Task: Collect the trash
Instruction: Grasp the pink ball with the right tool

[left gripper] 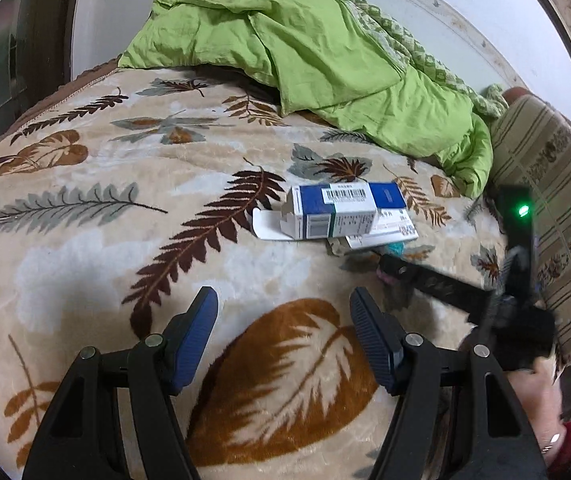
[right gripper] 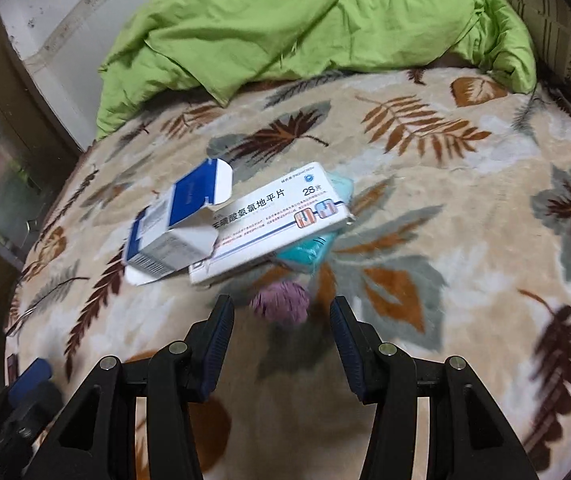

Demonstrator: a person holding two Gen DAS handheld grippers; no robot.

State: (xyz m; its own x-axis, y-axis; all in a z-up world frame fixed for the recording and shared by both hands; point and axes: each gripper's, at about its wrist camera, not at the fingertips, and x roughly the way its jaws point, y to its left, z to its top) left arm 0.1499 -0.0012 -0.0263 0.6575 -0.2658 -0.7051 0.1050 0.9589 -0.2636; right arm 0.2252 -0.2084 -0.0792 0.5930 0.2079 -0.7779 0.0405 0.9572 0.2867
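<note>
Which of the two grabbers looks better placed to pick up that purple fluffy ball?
The right gripper. Its open jaws sit just short of the purple fluffy ball, lined up with it. The left gripper hangs over bare blanket, away from it.

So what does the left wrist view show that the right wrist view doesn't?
Only the left wrist view: the right tool from outside, reaching beside the boxes, and the person's hand.

Only the right wrist view: the printed face of the flat white box, and a purple fuzzy ball just ahead of the open right tool.

Both: the blue-and-white carton with an open flap, lying on the flat box, the leaf-pattern blanket and the green quilt.
</note>
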